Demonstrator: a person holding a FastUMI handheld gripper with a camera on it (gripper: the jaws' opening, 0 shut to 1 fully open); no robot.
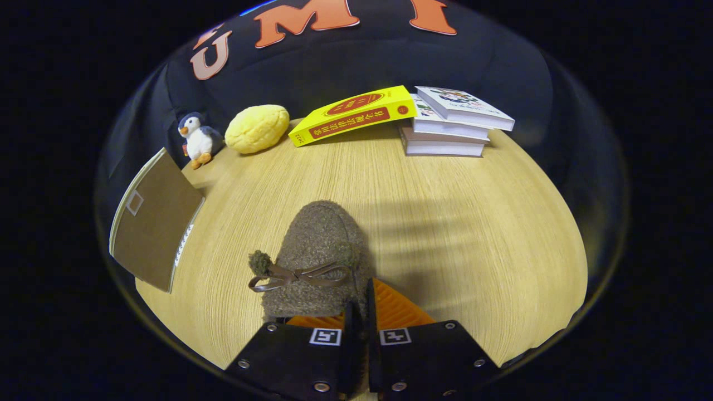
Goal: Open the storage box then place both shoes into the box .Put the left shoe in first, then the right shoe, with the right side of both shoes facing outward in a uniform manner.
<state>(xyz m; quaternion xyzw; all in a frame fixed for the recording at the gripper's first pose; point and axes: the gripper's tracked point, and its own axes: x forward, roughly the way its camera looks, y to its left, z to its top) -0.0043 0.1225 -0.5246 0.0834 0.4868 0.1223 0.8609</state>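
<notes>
Your gripper (356, 312) has its fingers drawn almost together, with only a narrow slit between them, and they appear to pinch the rear edge of the shoe (315, 262); the exact contact is hidden behind the finger mounts, so you cannot be certain both fingers press on it. The shoe is a fuzzy brown slipper with a thin bow (298, 275) across its top, its toe pointing away from you over the table (473, 223). To the left of the shoe, at the table's edge, a brown box (153, 223) stands with its flap tilted up. Beyond the shoe, along the far side of the table, lie a toy penguin (195, 139), a yellow bun-shaped cushion (257, 128) just beside it, a yellow book (353, 114) leaning with one end on a stack of white books (454, 122). The shoe is well apart from the box.
</notes>
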